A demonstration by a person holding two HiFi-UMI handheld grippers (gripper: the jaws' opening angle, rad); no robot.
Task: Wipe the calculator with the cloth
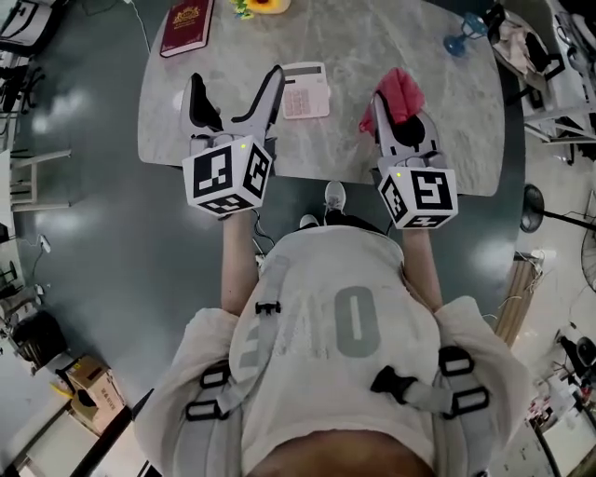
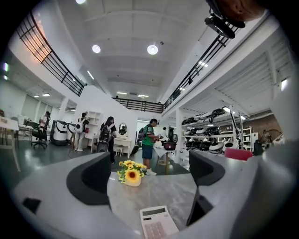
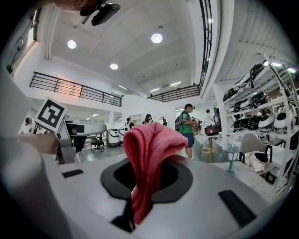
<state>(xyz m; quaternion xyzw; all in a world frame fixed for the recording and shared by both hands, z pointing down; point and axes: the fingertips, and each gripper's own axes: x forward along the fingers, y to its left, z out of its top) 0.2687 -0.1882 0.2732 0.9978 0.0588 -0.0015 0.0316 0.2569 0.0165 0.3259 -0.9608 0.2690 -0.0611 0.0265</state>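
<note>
My left gripper (image 1: 236, 86) has its fingers spread wide and empty. The calculator (image 1: 305, 90) lies on the table (image 1: 372, 37) at its one o'clock. At the calculator's three o'clock, my right gripper (image 1: 399, 116) has its fingers clamped on the red cloth (image 1: 402, 88).

Table (image 1: 372, 149) sits straight ahead of you. Calculator (image 1: 305, 90) lies flat on it, about mid-width, between your two grippers and apart from both. Your left gripper (image 1: 237, 79) is over the table's near left part, calculator just to the right of its right jaw; from the left gripper view the calculator (image 2: 158, 223) lies low and ahead, flowers (image 2: 130, 173) behind it. Flowers (image 1: 261, 6) stand at the far edge, book (image 1: 186, 26) left of them at the far left corner. Stemmed glass (image 1: 456, 42) stands far right. Your right gripper (image 1: 399, 107) is over the near right part, cloth (image 1: 399, 93) pinched between its jaws, sticking up past them (image 3: 148, 154).
</note>
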